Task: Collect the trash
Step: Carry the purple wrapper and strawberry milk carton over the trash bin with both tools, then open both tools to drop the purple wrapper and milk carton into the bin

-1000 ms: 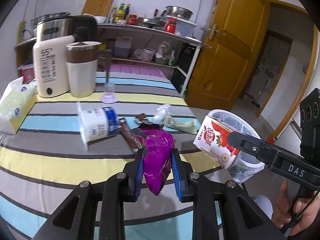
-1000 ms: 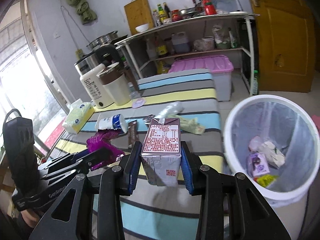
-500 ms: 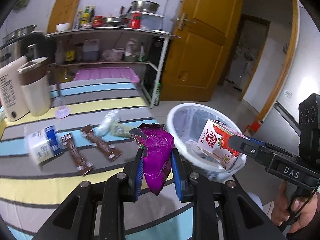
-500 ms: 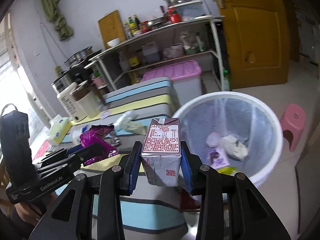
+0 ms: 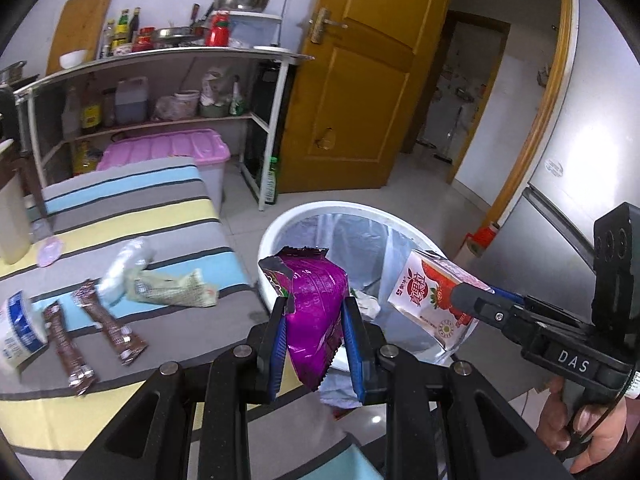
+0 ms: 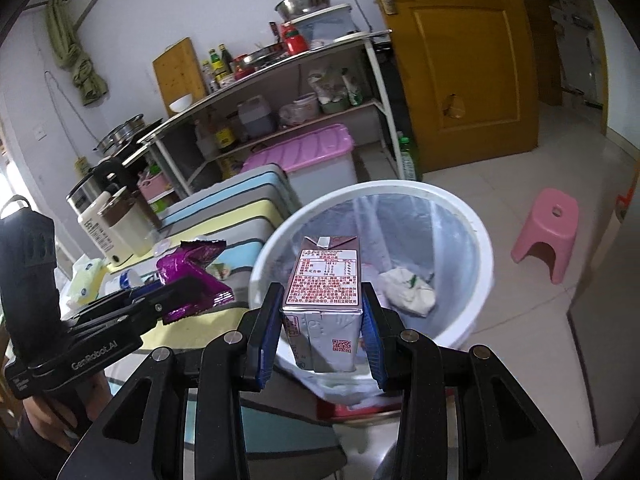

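Left tool (image 5: pixel 316 334) clamped purple wrapper (image 5: pixel 314 312), right tool (image 6: pixel 322 330) clamped milk carton (image 6: pixel 326 300); bin (image 6: pixel 472 300) ahead, release best over its centre.

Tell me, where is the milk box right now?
The milk box is pinched in the right hand-held gripper, held over the near rim of the white bin, with the purple wrapper to its left.

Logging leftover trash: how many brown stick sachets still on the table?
2. Both lie side by side on the striped table, left sachet beside right sachet, near the yogurt cup. More could be out of frame.
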The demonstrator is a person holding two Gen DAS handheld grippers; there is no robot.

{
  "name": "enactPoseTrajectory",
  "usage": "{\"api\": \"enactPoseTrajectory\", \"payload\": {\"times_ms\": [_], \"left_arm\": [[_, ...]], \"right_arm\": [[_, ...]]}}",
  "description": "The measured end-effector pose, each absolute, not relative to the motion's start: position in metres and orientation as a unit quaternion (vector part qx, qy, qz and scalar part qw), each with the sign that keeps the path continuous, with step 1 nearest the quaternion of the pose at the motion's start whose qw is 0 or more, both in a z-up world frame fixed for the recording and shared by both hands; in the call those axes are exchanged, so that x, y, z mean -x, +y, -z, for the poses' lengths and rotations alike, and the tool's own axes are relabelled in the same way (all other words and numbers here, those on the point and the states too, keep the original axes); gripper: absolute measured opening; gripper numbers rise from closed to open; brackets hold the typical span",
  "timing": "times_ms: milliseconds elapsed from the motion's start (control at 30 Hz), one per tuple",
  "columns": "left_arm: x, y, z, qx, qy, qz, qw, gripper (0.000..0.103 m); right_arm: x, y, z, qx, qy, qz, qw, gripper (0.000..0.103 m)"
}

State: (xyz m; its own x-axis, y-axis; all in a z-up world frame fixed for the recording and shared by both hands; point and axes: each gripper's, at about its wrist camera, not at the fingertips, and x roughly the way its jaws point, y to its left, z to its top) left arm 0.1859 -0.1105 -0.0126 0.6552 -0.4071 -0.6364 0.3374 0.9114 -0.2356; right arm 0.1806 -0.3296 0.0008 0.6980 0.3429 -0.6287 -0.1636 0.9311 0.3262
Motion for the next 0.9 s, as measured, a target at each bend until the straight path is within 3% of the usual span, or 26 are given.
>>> {"api": "enactPoseTrajectory", "payload": {"times_ms": [567, 900], "left_arm": [[-0.215, -0.142, 0.034, 0.038, 0.382, 0.233, 0.893, 0.027], [-0.222, -0.142, 0.039, 0.048, 0.393, 0.237, 0.887, 0.036]], "right_arm": [[-0.196, -0.35, 0.018, -0.123, 0.385, -0.106, 0.909, 0.038], [-0.204, -0.342, 0.02, -0.106, 0.396, -0.108, 0.906, 0.039]]}}
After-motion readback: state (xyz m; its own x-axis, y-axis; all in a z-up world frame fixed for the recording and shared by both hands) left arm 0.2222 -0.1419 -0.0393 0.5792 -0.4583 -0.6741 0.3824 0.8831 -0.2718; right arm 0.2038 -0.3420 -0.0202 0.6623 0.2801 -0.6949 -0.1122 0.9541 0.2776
